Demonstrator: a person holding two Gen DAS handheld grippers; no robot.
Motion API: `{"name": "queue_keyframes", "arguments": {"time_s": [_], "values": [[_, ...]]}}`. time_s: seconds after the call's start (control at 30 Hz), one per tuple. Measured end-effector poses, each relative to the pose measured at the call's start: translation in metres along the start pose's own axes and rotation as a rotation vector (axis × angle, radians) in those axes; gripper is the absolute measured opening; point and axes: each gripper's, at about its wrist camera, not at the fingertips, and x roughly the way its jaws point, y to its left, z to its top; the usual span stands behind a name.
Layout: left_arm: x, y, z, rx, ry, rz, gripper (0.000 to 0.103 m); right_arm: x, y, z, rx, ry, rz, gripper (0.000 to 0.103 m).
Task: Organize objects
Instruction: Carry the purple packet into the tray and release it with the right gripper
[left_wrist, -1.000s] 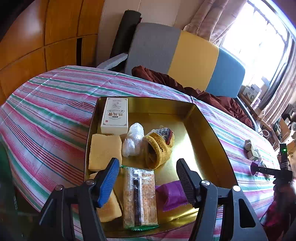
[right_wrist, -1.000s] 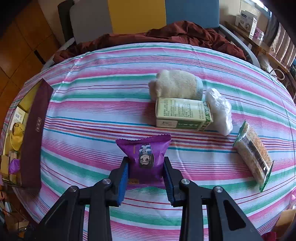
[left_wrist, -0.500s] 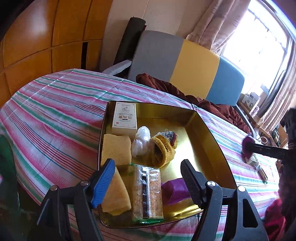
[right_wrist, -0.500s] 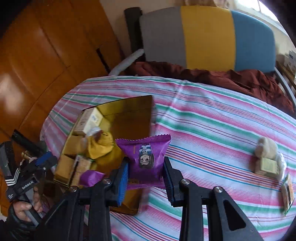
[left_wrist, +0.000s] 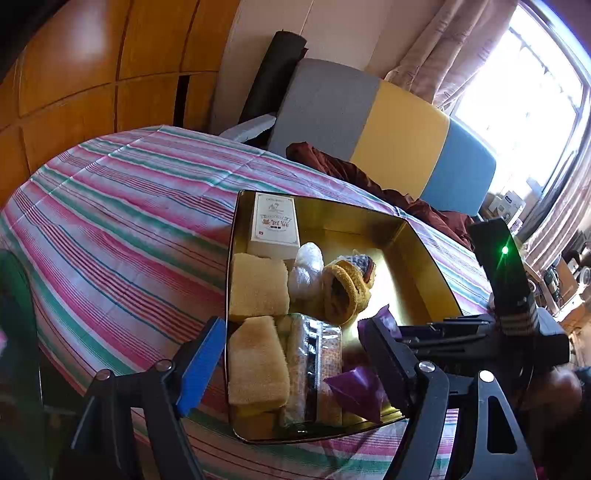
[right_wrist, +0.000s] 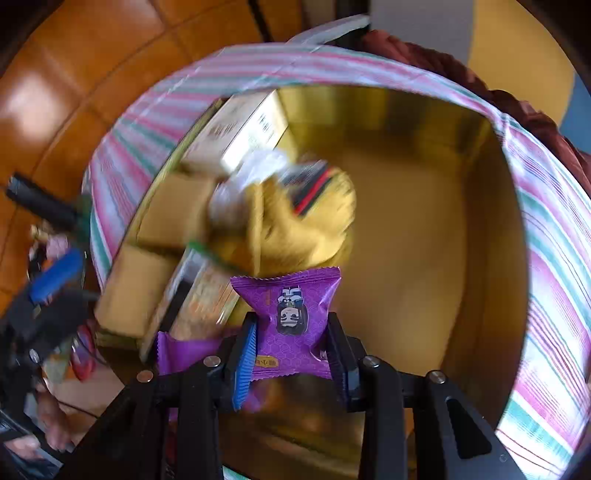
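Note:
A gold tin tray (left_wrist: 424, 254) lies on the striped cloth. In it are a white box (left_wrist: 275, 225), two yellow sponges (left_wrist: 258, 288), a white plastic bag (left_wrist: 306, 273), a yellow sock (left_wrist: 347, 291), a cracker pack (left_wrist: 317, 373) and a purple packet (left_wrist: 358, 387). My left gripper (left_wrist: 293, 328) hovers over the tray's near end, jaws opening, gripping nothing. My right gripper (right_wrist: 291, 325) is shut on a second purple snack packet (right_wrist: 288, 295) above the tray's bare floor (right_wrist: 424, 221). Its jaws are just starting to open, pads still on the packet.
The pink, green and white striped tablecloth (left_wrist: 129, 221) covers a round table. A grey, yellow and blue sofa back (left_wrist: 388, 122) with a maroon cloth (left_wrist: 332, 166) stands behind it. Wood panelling is at the left, a bright window at the right.
My right gripper has carried the purple packet from the middle of the table to above the gold tray. The left gripper's jaws have spread wider and it has drawn back slightly.

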Motion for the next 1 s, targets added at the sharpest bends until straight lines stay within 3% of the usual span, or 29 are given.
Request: {"name": "queue_keyframes", "arguments": {"time_s": [0.07, 0.17, 0.5, 1.0], "values": [[0.0, 0.001, 0.0, -0.003, 0.0, 0.0, 0.078, 0.001, 0.002, -0.002, 0.002, 0.0, 0.004, 0.039], [-0.003, -0.001, 0.0, 0.003, -0.009, 0.003, 0.079, -0.007, -0.003, -0.006, 0.031, -0.031, 0.032, 0.054], [-0.016, -0.02, 0.005, 0.06, -0.044, 0.035, 0.083, -0.056, -0.015, -0.025, 0.067, -0.17, 0.013, 0.055], [-0.019, -0.082, -0.003, 0.22, -0.029, -0.023, 0.084, -0.115, -0.098, -0.072, 0.226, -0.285, -0.062, 0.056]]}}
